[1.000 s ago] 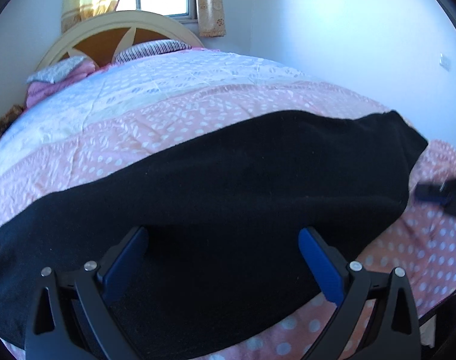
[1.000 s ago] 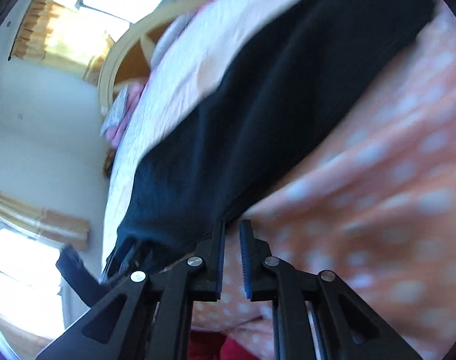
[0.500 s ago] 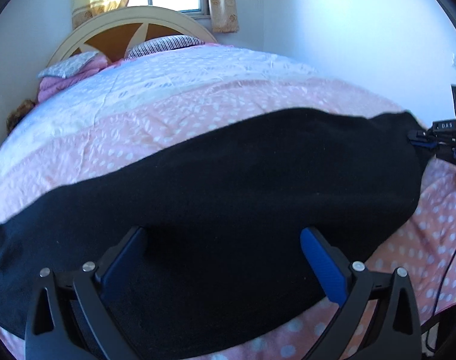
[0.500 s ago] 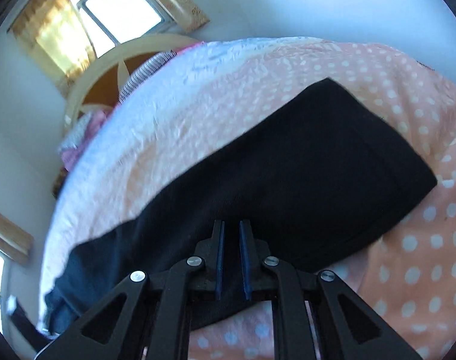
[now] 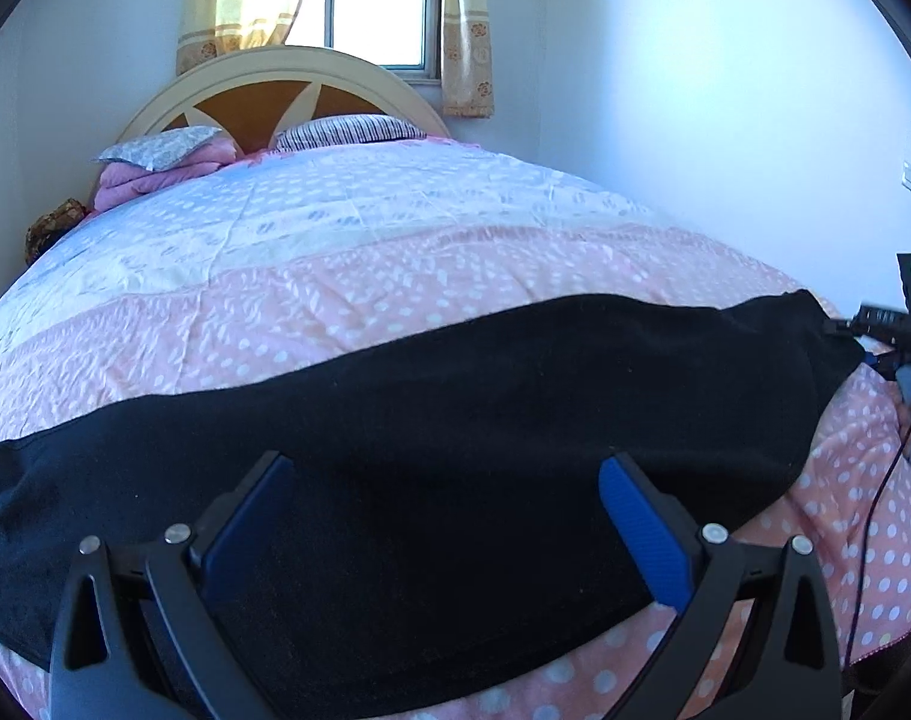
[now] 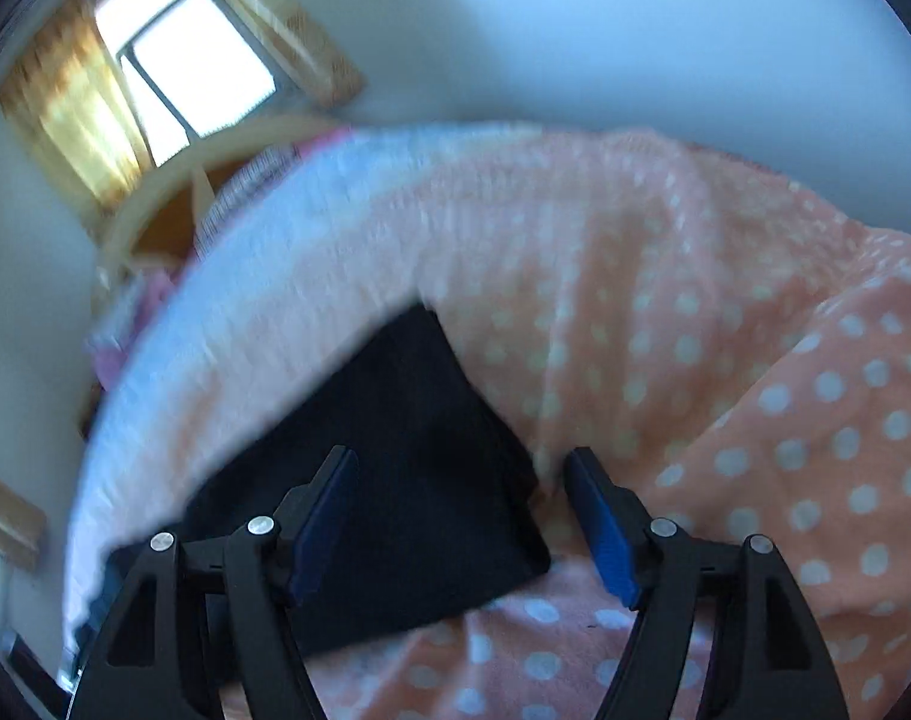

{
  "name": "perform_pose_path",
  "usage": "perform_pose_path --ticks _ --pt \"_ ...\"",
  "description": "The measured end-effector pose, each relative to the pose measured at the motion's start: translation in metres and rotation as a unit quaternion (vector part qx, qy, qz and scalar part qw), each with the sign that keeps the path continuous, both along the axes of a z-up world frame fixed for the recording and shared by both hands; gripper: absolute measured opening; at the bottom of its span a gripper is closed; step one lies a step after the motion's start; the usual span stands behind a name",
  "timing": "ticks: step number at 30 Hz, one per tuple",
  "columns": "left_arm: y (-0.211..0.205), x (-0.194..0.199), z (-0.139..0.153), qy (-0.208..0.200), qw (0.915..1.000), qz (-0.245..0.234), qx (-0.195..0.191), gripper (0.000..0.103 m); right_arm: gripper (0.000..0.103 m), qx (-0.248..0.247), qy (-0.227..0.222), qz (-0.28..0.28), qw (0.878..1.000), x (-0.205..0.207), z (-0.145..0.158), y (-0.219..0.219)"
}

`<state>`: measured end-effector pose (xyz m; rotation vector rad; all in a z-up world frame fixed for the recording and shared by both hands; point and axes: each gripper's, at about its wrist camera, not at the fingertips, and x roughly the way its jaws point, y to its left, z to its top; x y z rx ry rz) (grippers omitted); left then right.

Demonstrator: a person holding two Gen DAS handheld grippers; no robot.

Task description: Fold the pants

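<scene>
Right tool (image 6: 458, 516): its jaws, nearly shut half a second ago, have just been opening and now stand wide over the end corner of the black pants (image 6: 395, 480), one pad above the cloth, the other above the dotted quilt (image 6: 755, 360), nothing pinched; judged as readying to take that end for the fold. Left tool (image 5: 449, 528) hangs wide open and empty over the middle of the pants (image 5: 455, 396), much as a second ago. Pants lie flat in a long band across the near part of the bed, not yet doubled end to end; pillows (image 5: 347, 131) and headboard (image 5: 275, 78) beyond.
</scene>
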<state>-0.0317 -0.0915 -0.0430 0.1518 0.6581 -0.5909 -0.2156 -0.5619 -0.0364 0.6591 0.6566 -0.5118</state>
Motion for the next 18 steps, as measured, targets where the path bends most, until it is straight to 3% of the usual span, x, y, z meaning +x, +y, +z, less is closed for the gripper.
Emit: perform_pose_path --ticks 4,5,7,9,12,14,16,18 --pt "0.002 0.009 -0.01 0.037 0.9993 0.01 -0.002 0.103 0.069 -0.047 0.053 0.02 0.997 0.015 -0.003 0.015" --pt "0.003 0.01 -0.013 0.045 0.9989 0.011 -0.004 0.103 0.06 -0.059 0.063 0.029 0.996 0.017 -0.004 0.018" --pt "0.003 0.008 -0.013 0.039 0.9992 0.01 -0.004 0.103 0.052 -0.091 0.084 0.047 0.991 0.022 -0.003 0.028" --pt "0.004 0.006 -0.012 0.039 0.9992 0.007 -0.003 0.103 0.029 -0.086 0.08 0.061 0.991 0.026 0.0 0.032" --pt "0.011 0.005 -0.008 0.035 0.9993 0.01 -0.007 0.103 0.022 -0.098 0.093 0.075 0.988 0.029 0.005 0.036" --pt "0.021 0.005 -0.004 0.029 0.9993 0.016 -0.015 0.103 0.014 -0.078 0.084 0.062 0.992 0.027 0.008 0.032" --pt "0.032 0.005 0.0 0.022 0.9993 0.023 -0.021 0.103 0.011 -0.07 0.06 0.037 0.995 0.017 0.022 0.033" --pt "0.046 0.008 0.003 0.017 0.9989 0.036 -0.025 0.103 0.011 -0.097 0.032 0.038 0.994 0.016 0.045 0.051"
